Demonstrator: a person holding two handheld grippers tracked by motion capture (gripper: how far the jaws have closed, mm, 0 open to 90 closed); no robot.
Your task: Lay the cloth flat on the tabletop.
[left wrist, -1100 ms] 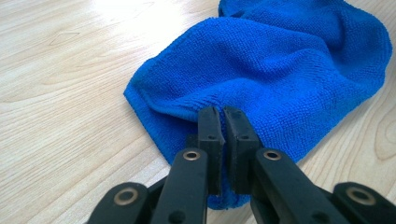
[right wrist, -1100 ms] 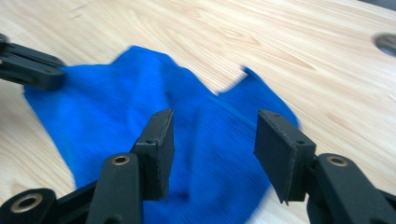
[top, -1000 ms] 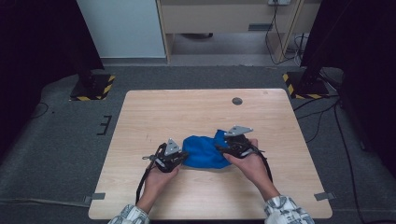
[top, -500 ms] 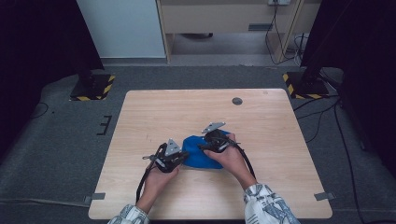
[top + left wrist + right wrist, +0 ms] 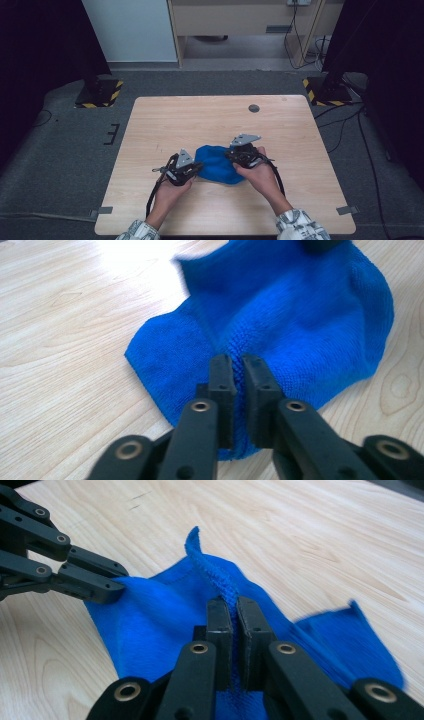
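A blue cloth (image 5: pixel 217 165) lies crumpled on the wooden table (image 5: pixel 200 115) between my two grippers. My left gripper (image 5: pixel 196 168) sits at the cloth's left edge. In the left gripper view the cloth (image 5: pixel 300 315) runs between the jaws of the left gripper (image 5: pixel 237 365), which have just been opening slightly but still pinch it. My right gripper (image 5: pixel 231 158) is at the cloth's right side. Its jaws have just closed on a raised fold of the cloth (image 5: pixel 150 620), as the right gripper view shows at the right gripper (image 5: pixel 231 607). That view also shows the left gripper (image 5: pixel 112 587) on the cloth's far edge.
A small dark round disc (image 5: pixel 254 108) lies near the table's far edge. Bare wood stretches behind and in front of the cloth. Black stands with yellow-black striped bases (image 5: pixel 100 95) flank the table's far corners, and cables trail on the grey floor.
My right gripper slid left onto the cloth, then drew back a little to the right, and its jaws closed on a fold. The cloth has bunched up narrower. The left gripper stayed put.
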